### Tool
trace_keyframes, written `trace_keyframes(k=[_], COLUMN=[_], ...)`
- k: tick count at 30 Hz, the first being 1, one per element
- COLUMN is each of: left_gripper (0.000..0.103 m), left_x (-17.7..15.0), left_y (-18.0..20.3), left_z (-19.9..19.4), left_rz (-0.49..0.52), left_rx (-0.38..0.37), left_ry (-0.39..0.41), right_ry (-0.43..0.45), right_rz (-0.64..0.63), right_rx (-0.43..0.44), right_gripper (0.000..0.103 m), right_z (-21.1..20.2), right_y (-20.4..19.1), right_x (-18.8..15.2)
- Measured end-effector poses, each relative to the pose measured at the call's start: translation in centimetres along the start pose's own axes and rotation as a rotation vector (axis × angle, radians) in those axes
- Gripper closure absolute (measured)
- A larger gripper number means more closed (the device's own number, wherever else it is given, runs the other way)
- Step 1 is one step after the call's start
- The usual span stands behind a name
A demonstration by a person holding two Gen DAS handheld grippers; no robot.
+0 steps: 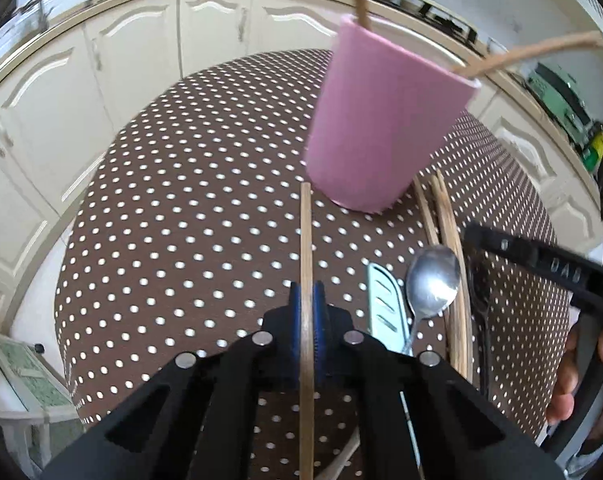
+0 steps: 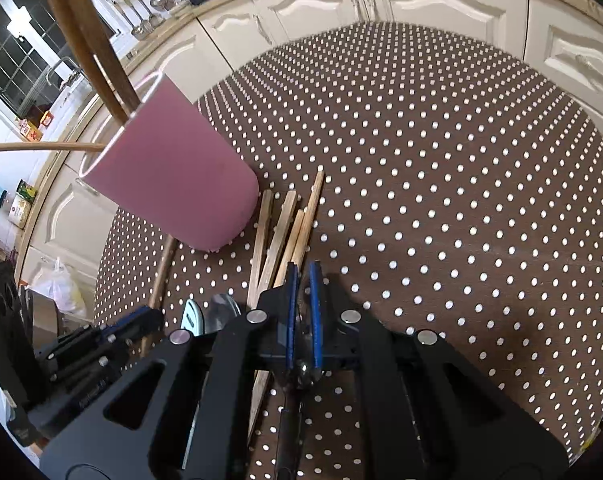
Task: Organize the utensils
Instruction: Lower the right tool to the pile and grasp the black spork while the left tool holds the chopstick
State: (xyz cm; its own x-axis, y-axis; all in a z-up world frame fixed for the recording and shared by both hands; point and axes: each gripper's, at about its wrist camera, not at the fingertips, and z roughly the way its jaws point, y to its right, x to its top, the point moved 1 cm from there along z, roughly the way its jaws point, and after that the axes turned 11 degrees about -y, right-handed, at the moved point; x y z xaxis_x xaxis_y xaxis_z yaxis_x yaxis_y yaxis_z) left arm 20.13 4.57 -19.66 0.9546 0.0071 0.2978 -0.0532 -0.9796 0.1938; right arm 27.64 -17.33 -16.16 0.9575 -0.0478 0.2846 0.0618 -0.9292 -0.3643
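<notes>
Three wooden handles [image 2: 81,36] stand in the pink cup [image 2: 173,176]; left jaws clench a chopstick [image 1: 306,280], right jaws a dark utensil [image 2: 301,372].

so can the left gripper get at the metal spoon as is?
Probably not yet: the left gripper is shut on a wooden chopstick. The metal spoon lies uncovered just beside it.

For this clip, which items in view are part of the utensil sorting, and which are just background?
Job: pink cup, chopstick in left gripper, loose chopsticks, spoon, right gripper.
Background: cabinets, plastic bag, hanging ladles.
</notes>
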Motion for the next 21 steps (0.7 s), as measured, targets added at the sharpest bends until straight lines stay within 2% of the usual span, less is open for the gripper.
trace_keyframes(k=[4,8,11,17,21], left_gripper=[0.097,0.097,0.097,0.097,0.097], left_x=[-0.3,-0.9,-1.0,-1.8,-2.3], left_y=[-1.3,-1.8,-1.6,-0.6,-0.1], left_z=[-1.0,-2.4,-3.0,-3.7,-3.8], left_rz=[-0.029,-0.046,-0.046,-0.033,-0.024], left_rx=[-0.017,-0.034,-0.03,-0.04,-0.046], left_ry=[0.028,0.065,0.083,0.089,0.089], right_ry=[0.02,0.008,0.007,-0.031,-0.036], right_rz=[-0.013,-0.049,-0.056,-0.073,-0.084], right_rx=[0.004,-0.059,-0.095,-0.094,-0.104], right_gripper=[0.096,0.095,0.095,0.095,0.088], right_z=[-0.9,-1.6,-2.0,-2.3,-2.4], right_y=[-0.1,0.1,0.3,0.6,0.3], right_x=[-0.4,-2.1,-3.8,-7.3,-8.5])
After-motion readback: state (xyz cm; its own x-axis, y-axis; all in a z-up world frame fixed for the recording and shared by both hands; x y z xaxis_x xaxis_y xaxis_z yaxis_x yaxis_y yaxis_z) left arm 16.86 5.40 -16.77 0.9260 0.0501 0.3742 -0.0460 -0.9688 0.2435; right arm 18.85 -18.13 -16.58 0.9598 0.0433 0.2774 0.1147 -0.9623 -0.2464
